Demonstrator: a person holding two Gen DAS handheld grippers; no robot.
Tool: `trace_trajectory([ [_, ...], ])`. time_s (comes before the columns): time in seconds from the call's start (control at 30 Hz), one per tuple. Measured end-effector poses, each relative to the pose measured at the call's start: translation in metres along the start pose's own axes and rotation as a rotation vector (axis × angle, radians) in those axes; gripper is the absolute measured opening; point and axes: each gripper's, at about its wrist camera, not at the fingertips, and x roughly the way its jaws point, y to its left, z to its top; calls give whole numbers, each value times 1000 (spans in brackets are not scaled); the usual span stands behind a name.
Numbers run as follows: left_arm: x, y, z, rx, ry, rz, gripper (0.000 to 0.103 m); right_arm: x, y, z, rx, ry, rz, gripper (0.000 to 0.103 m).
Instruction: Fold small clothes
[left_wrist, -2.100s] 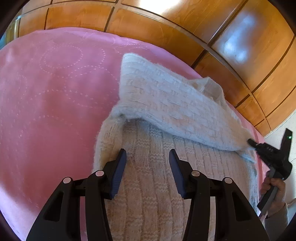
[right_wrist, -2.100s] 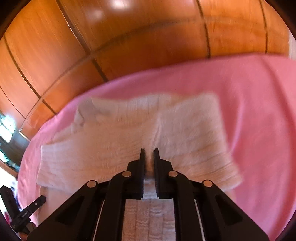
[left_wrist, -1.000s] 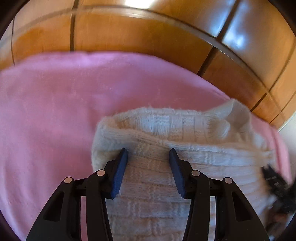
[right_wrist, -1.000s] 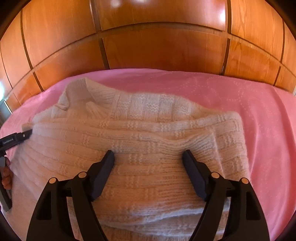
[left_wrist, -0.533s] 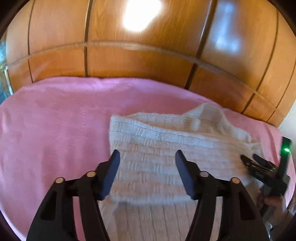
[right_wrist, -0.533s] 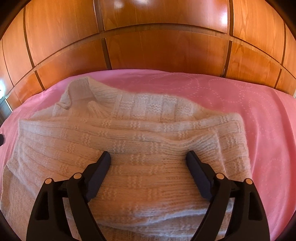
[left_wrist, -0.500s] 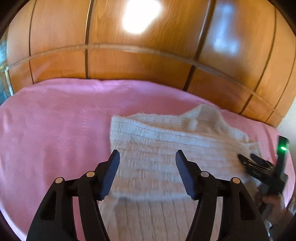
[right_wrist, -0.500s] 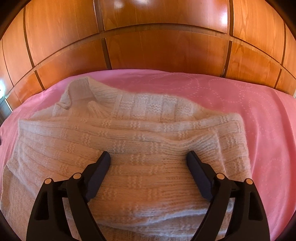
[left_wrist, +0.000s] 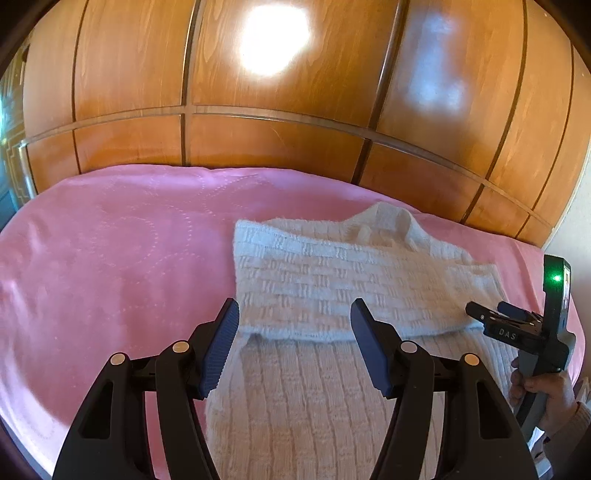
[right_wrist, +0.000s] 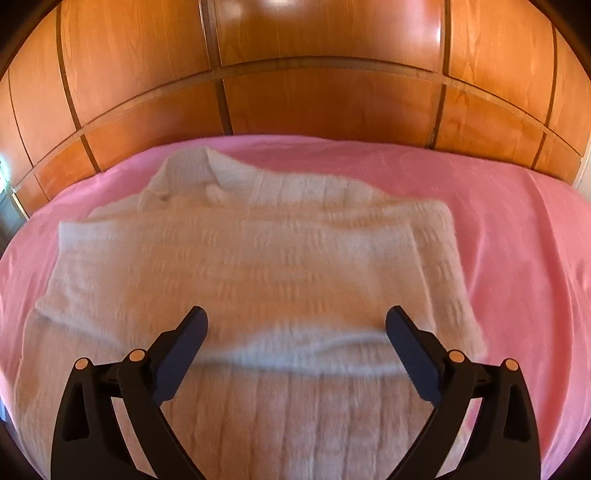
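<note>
Here, both tongs gape, holding nothing: left tongs (left_wrist: 293, 339) and right tongs (right_wrist: 295, 345) hover over a cream knit sweater (left_wrist: 332, 288). It lies on a pink bed (left_wrist: 110, 258), folded crosswise, collar toward the wood-panelled wall (left_wrist: 258, 122).

Black left gripper (left_wrist: 293, 345), blue ribbed pads (left_wrist: 218, 349), brass rivets, beige sleeve

Two low wrist views over the pink bedspread (left_wrist: 110, 236), toward wood panelling (right_wrist: 325, 99), sharing the sweater (left_wrist: 332, 280).
</note>
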Motion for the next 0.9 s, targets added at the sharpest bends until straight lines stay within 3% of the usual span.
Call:
trace_trajectory([
  [0.27, -14, 4, -19, 1, 16, 1, 62, -21, -26, -36, 27, 70, -3, 98],
  [0.5, -21, 12, -42, 4, 43, 24, 62, -53, -56, -60, 78, 75, 21, 98],
  [0.9, -43, 59, -103, -61, 167, 67, 62, -94, -95, -121, 226, 159, 309, 95],
])
